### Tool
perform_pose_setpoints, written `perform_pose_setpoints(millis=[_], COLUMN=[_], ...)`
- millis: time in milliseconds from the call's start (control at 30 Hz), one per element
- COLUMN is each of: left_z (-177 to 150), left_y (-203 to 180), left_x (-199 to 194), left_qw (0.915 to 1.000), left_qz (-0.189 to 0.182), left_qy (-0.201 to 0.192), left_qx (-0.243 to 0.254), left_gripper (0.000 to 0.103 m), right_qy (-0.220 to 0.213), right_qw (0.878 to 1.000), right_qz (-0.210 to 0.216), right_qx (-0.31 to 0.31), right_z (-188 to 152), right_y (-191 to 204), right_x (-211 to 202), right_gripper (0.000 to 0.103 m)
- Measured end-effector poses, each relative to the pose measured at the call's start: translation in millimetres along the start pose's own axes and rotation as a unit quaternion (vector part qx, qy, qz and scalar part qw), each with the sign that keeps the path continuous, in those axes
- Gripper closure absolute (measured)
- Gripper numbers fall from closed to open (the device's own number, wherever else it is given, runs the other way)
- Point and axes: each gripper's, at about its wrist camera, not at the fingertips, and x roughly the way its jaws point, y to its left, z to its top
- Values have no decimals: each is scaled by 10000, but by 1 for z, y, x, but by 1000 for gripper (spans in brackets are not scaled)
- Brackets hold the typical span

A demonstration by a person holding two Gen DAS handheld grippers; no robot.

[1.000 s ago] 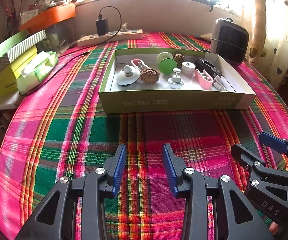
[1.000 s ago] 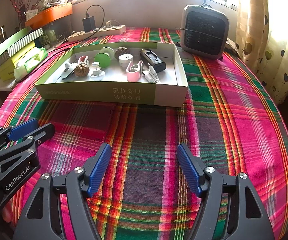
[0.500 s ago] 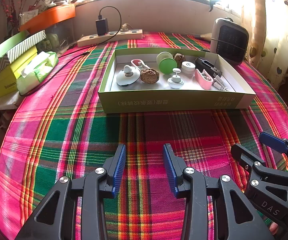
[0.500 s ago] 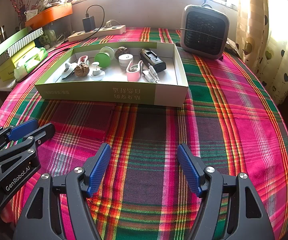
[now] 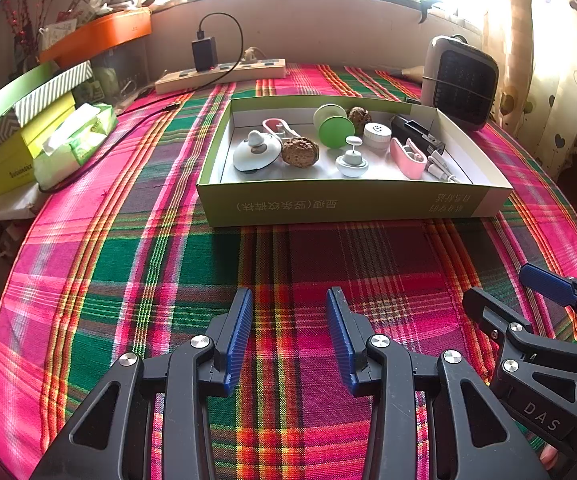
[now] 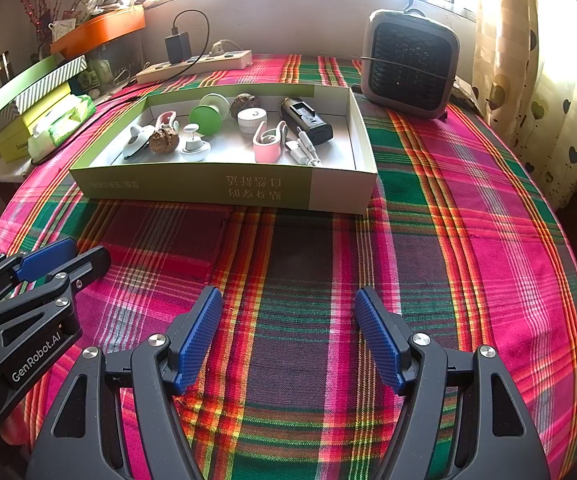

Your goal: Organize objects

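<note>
As both grippers hang over bare cloth on the near side of the box, findings run as follows.

Landmark: box (image 5: pixel 352 204), shallow, green outside and white inside, lying flat on the plaid cloth (image 5: pixel 128 264).
Left gripper (image 5: pixel 290 310): jaws part open, a moderate gap; only cloth shows between the blue pads (image 5: pixel 240 336). Holds nothing, touches nothing visible. Well short of the box's near wall.
Right gripper (image 6: pixel 288 308): jaws wider apart than the left pair; cloth alone between the pads (image 6: pixel 376 340). Empty. Also well short of the near wall.
Spacing: the two grippers sit side by side, apart, each visible at the edge of the other's view.
Box contents, all inside the walls: white knob disc (image 5: pixel 256 152) at the left end; walnut (image 5: pixel 299 152) touching it; pink-and-white clip (image 5: pixel 278 128) behind those; green lid (image 5: pixel 334 128) near the back wall; second walnut (image 5: pixel 359 114) against the back wall; white stand (image 5: pixel 351 162) in front of the lid; white jar (image 5: pixel 377 134); black charger (image 5: pixel 416 134); pink holder (image 5: pixel 408 156); white cable plugs (image 5: pixel 440 168) at the right end.
Outside the box: heater (image 6: pixel 408 64) just behind its far right corner; power strip (image 6: pixel 196 66) behind its far wall; tissue pack (image 5: pixel 74 142) well off its left end.
</note>
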Motion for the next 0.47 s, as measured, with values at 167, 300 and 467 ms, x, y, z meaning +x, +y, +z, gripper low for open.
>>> perform_pose_setpoints(millis=[167,300,467], left_z=[0,0,0], left_y=[0,0,1], left_x=[0,0,0], left_qw=[10000,10000,10000], left_qz=[2,5,-3], left_qy=[0,-1,1], left_qx=[1,3,-3], left_gripper=[66,66,66], right_qy=[0,1,1], right_qw=[10000,10000,10000], right_qz=[0,0,-1], right_qx=[-1,0,0], right_z=[0,0,0], right_y=[0,0,0], right_x=[0,0,0], right_gripper=[33,33,33])
